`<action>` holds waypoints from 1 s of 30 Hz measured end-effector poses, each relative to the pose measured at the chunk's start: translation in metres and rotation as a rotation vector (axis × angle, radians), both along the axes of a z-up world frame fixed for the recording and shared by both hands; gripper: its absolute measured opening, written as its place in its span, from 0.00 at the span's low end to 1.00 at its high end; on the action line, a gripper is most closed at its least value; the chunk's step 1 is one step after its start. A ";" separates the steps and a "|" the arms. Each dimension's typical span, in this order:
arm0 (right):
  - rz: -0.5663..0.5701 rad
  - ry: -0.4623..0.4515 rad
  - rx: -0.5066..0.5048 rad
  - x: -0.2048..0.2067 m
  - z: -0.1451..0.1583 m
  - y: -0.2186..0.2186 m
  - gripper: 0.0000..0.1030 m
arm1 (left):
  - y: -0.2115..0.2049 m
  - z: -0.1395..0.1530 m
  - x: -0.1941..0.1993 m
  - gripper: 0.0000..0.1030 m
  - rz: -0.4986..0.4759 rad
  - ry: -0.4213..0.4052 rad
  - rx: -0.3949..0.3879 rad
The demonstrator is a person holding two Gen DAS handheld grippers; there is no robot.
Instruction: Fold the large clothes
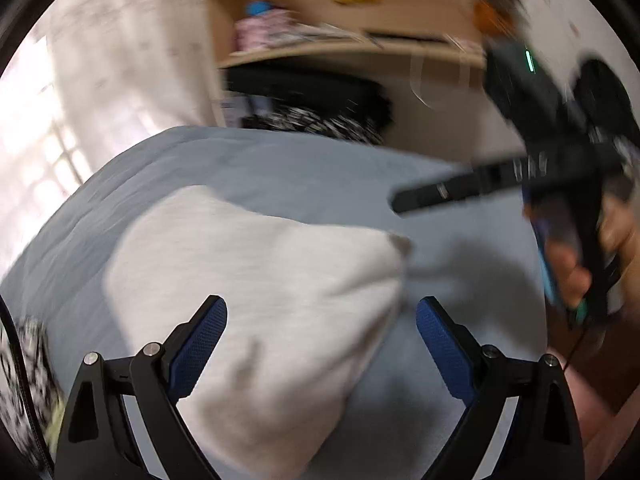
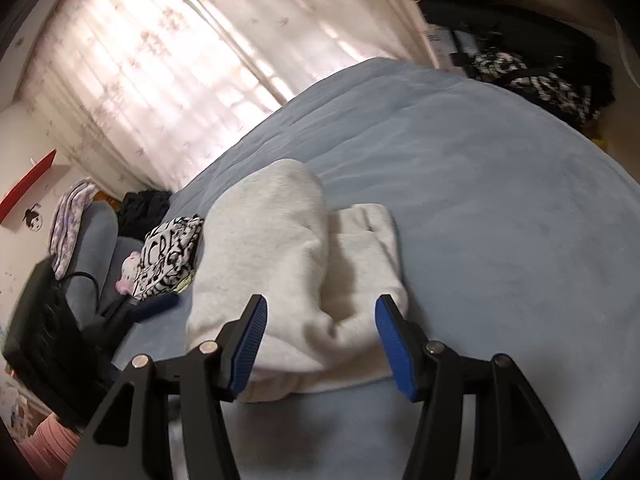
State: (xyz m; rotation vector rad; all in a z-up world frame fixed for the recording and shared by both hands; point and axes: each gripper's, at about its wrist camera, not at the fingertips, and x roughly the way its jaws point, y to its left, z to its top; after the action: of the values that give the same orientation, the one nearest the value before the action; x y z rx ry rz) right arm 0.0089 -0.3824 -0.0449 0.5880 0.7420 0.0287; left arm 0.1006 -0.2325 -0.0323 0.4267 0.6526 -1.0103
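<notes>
**Garment folded and released; both claws clear of the cloth**

The white garment (image 2: 288,264) lies as a folded bundle on the blue bed cover (image 2: 500,208), near its front edge. One thick layer is doubled over a flatter one, which I judge keeps the bundle compact and stable without support.

My left claw (image 1: 322,332) stands with its jaws wide apart above the bundle. Nothing is between the pads, and no cloth touches them. My right claw (image 2: 320,332) also stands apart, framing the near end of the garment without pressing on it. I read this as a hands-off position: the fold rests on the bed alone, so a check of its shape is possible.

A black-and-white printed garment (image 2: 168,256) lies beside the bundle, toward the pillow end. It may be the next item; I cannot confirm that.
</notes>
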 end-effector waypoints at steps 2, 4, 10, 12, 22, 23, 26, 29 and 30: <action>0.035 0.012 0.012 0.019 0.001 0.003 0.55 | 0.022 0.007 0.028 0.92 0.105 0.035 -0.035; 0.068 0.020 0.031 0.038 -0.002 0.004 0.55 | 0.042 0.003 0.057 0.92 0.205 0.082 -0.055; 0.134 0.136 0.179 0.112 -0.035 -0.005 0.64 | 0.080 -0.038 0.138 0.88 0.405 0.371 -0.163; 0.153 0.168 0.227 0.132 -0.048 -0.009 0.65 | 0.080 -0.053 0.148 0.88 0.423 0.400 -0.175; 0.171 0.250 0.460 0.166 -0.109 -0.014 0.57 | 0.050 -0.083 0.167 0.88 0.433 0.456 -0.164; 0.177 0.236 0.416 0.166 -0.107 -0.012 0.39 | 0.044 -0.085 0.169 0.88 0.436 0.440 -0.145; 0.174 0.161 0.262 0.149 -0.086 -0.011 0.13 | 0.024 -0.079 0.164 0.88 0.432 0.394 -0.092; 0.087 0.053 0.167 0.112 -0.060 -0.029 0.13 | 0.007 -0.074 0.155 0.91 0.423 0.351 -0.047; 0.057 0.037 0.164 0.099 -0.058 -0.036 0.12 | 0.000 -0.072 0.151 0.96 0.415 0.334 -0.034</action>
State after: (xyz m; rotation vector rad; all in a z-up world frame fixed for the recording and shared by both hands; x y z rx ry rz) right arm 0.1082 -0.4182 -0.1027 0.7248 0.7970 0.1330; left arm 0.2513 -0.2325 -0.1042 0.0821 0.9763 -0.6979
